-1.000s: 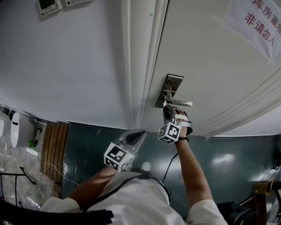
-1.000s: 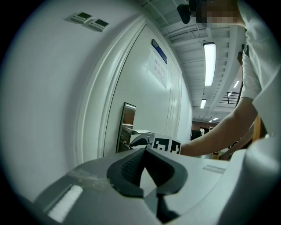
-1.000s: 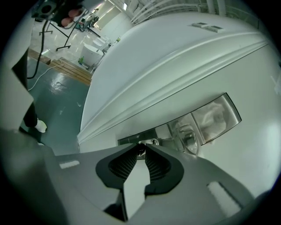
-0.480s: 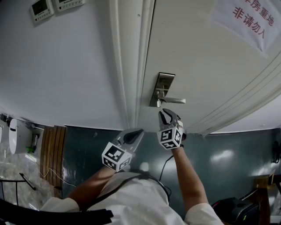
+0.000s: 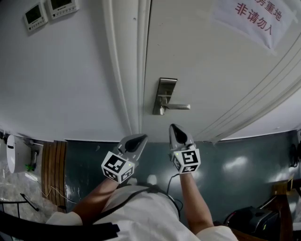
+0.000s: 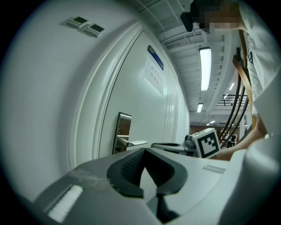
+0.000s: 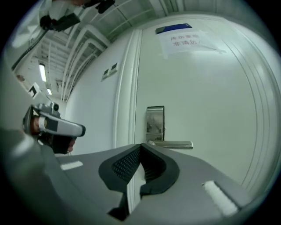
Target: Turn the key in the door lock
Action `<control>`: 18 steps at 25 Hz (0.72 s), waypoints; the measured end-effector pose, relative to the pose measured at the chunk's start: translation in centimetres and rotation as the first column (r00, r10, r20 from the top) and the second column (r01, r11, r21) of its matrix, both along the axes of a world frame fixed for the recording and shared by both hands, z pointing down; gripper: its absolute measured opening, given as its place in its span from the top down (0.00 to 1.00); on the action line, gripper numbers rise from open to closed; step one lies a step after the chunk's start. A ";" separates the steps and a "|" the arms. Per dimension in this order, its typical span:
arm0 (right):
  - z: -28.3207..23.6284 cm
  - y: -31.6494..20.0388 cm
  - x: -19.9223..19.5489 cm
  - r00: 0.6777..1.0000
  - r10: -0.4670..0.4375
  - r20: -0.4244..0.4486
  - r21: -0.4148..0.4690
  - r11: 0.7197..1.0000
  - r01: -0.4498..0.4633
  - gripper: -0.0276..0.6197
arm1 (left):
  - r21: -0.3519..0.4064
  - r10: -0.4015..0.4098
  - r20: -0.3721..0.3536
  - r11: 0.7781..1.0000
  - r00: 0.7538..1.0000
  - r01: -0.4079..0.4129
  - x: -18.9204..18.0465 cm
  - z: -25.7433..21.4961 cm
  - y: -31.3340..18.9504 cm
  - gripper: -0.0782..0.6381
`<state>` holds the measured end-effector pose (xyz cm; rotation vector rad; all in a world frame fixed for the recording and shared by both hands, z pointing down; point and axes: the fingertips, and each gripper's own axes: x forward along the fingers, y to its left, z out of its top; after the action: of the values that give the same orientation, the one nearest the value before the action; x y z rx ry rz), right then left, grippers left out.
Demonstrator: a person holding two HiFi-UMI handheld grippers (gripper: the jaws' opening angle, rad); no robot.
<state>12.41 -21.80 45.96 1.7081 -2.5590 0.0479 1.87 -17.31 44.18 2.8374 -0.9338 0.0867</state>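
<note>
A metal lock plate (image 5: 165, 94) with a lever handle (image 5: 178, 107) sits on the white door (image 5: 211, 70); I can make out no key on it. My right gripper (image 5: 174, 128) hangs below the handle, clear of it, pointing at the door. Its jaws have just been closing and now meet with nothing between them. In the right gripper view the lock plate (image 7: 155, 123) and handle (image 7: 172, 144) lie straight ahead of the right gripper (image 7: 140, 146). My left gripper (image 5: 138, 139) is held beside it by the door frame, shut and empty. The left gripper (image 6: 144, 151) sees the lock plate (image 6: 123, 131) from the side.
A paper notice (image 5: 247, 19) with red characters is stuck high on the door. Two wall control panels (image 5: 49, 9) hang left of the moulded door frame (image 5: 129, 70). Below lie dark green floor (image 5: 235, 164) and, at far left, wooden slats (image 5: 52, 164) and a white device (image 5: 13, 153).
The right gripper has drawn back from under the handle, away from the lock, and rolled about its axis. The left gripper has shifted only slightly.
</note>
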 end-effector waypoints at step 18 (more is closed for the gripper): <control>-2.7 3.5 0.9 0.990 0.084 0.115 0.018 0.996 -0.086 0.95 | 0.015 -0.001 -0.045 1.000 0.999 0.002 -0.8 -1.6 -0.2 0.88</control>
<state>13.36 -18.26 43.29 1.8746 -2.5733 0.1253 1.10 -17.47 42.59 2.8402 -0.9310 0.0158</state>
